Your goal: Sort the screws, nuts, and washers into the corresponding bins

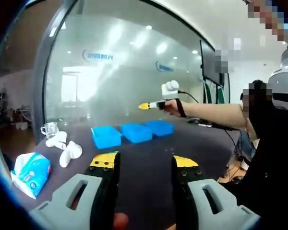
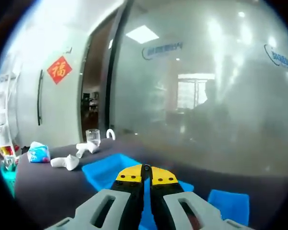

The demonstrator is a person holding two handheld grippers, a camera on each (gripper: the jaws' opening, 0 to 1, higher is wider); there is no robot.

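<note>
Three blue bins stand in a row on the dark table: the left bin [image 1: 106, 136], the middle bin [image 1: 137, 132] and the right bin [image 1: 160, 127]. My left gripper [image 1: 145, 160] hovers open in front of them with nothing between its yellow-tipped jaws. A person's hand holds my right gripper [image 1: 144, 106] high above the bins. In the right gripper view my right gripper [image 2: 146, 175] is shut, jaws pressed together, over a blue bin [image 2: 105, 172], with another bin [image 2: 230, 203] to its right. Any small part held is too small to see.
A tissue pack [image 1: 31, 172] lies at the table's left edge. White plastic pieces [image 1: 69, 153] and a glass cup [image 1: 50, 128] sit behind it. A frosted glass wall [image 1: 134, 72] backs the table. The person's body [image 1: 269, 158] stands at the right.
</note>
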